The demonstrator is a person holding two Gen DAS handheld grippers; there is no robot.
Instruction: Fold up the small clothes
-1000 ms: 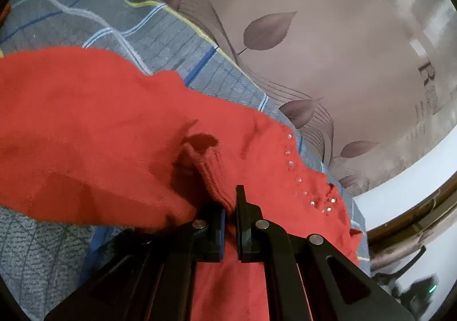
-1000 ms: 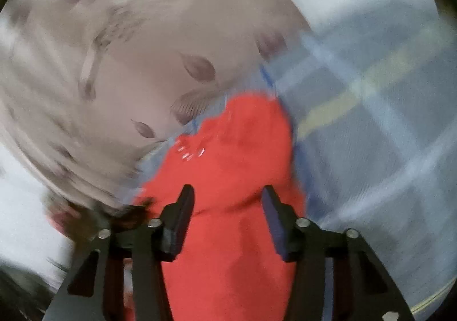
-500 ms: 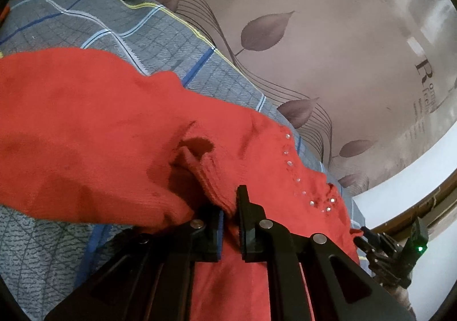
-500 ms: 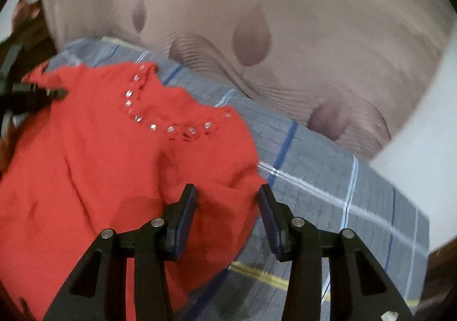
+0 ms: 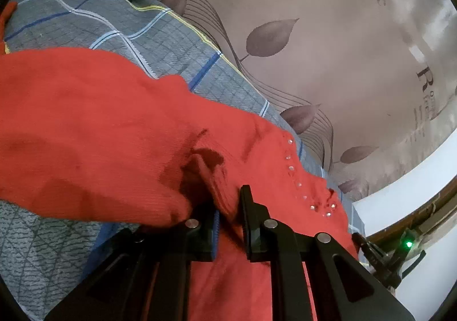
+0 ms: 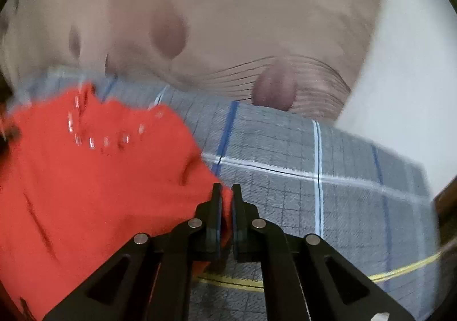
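Note:
A small red knit sweater (image 5: 100, 127) with small studs around its neckline lies on a grey checked bedspread (image 5: 120, 32). My left gripper (image 5: 228, 207) is shut on a bunched fold of the sweater near its sleeve. In the right wrist view the sweater (image 6: 85, 178) fills the left side, and my right gripper (image 6: 226, 198) is shut on its right edge, just above the bedspread (image 6: 328, 192). That view is motion-blurred.
A taupe headboard (image 5: 314, 35) printed with leaves and curved lines rises behind the bed. A white wall (image 6: 405, 92) stands to its right. A dark device with a green light (image 5: 408, 244) sits at the far right of the left wrist view.
My right gripper has closed from open onto the sweater's right edge and shifted right along the bed. My left gripper keeps its hold and the sweater has moved only slightly.

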